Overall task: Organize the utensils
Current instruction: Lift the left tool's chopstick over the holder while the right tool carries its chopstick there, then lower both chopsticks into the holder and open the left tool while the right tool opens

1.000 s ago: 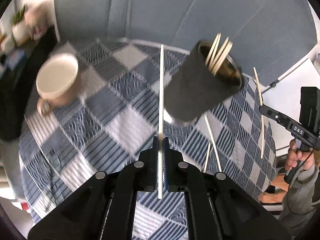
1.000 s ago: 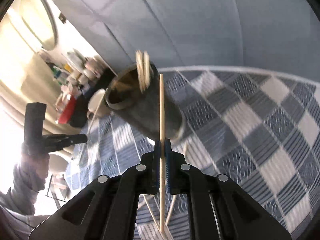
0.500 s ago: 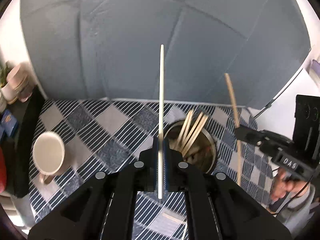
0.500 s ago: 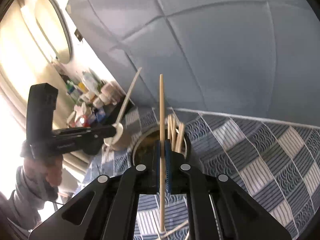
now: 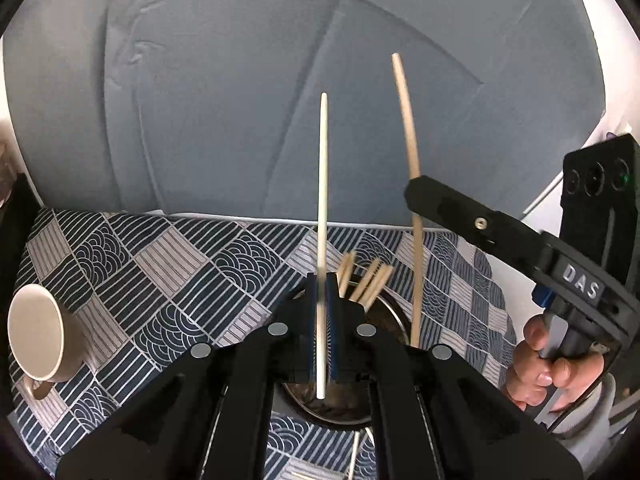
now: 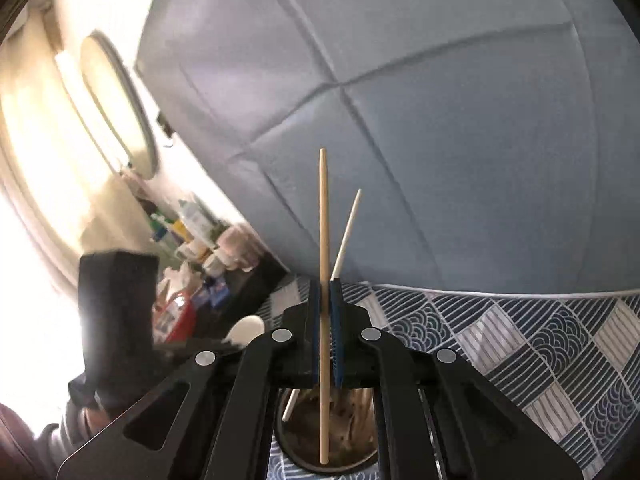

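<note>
My left gripper (image 5: 320, 280) is shut on a pale chopstick (image 5: 322, 184) that stands upright, its lower end over the mouth of the round utensil holder (image 5: 394, 316). Several wooden chopsticks (image 5: 370, 280) stand in the holder. My right gripper (image 6: 325, 284) is shut on a tan chopstick (image 6: 323, 216), also upright, its lower end inside the holder (image 6: 352, 464). In the left wrist view the right gripper (image 5: 416, 192) and its chopstick (image 5: 408, 120) are just right of the holder. The pale chopstick (image 6: 347, 232) shows in the right wrist view.
A beige mug (image 5: 38, 332) stands on the blue patterned tablecloth (image 5: 160, 272) at the left. A grey padded backrest (image 5: 240, 100) rises behind the table. Loose chopsticks (image 5: 352, 456) lie on the cloth near the holder. A cluttered shelf (image 6: 192, 256) is at the left.
Both grippers tipped their chopsticks upright and moved over the holder. The views swung from looking down at the table to looking level, with the holder now directly below both grippers.
</note>
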Tool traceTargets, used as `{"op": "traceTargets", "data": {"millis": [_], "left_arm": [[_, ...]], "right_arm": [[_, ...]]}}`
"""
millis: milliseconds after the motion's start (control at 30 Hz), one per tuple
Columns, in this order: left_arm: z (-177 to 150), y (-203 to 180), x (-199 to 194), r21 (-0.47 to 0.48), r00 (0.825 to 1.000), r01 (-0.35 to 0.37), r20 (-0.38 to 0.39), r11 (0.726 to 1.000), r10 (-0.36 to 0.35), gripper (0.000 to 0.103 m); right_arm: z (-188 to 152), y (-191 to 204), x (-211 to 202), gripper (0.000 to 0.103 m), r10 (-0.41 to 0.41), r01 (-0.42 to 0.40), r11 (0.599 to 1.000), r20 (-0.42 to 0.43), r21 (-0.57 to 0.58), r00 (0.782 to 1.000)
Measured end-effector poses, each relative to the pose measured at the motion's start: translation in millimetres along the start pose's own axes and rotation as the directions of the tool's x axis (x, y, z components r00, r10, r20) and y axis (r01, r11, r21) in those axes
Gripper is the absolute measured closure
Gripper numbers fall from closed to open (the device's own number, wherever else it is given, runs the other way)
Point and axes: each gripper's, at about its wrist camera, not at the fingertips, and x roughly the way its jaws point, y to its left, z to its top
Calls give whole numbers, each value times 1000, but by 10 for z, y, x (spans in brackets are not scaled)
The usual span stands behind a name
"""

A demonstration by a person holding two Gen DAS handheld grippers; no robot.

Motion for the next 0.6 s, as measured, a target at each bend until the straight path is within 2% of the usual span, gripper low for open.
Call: {"op": "traceTargets", "data": {"millis": [367, 467, 600], "left_arm": [[-158, -7, 135, 15, 1000, 5, -14, 1000, -5, 98], [-178, -31, 124, 24, 1000, -9, -10, 1000, 10, 98], [-225, -75, 120, 36, 1000, -16, -16, 999, 16, 98]], "right_arm": [[-312, -152, 83, 98, -42, 42, 999, -23, 24, 999], [-374, -190, 24, 98, -11, 12, 999, -6, 46, 1000], [-413, -159, -42, 98, -15, 15, 1000, -2, 19, 1000]]}}
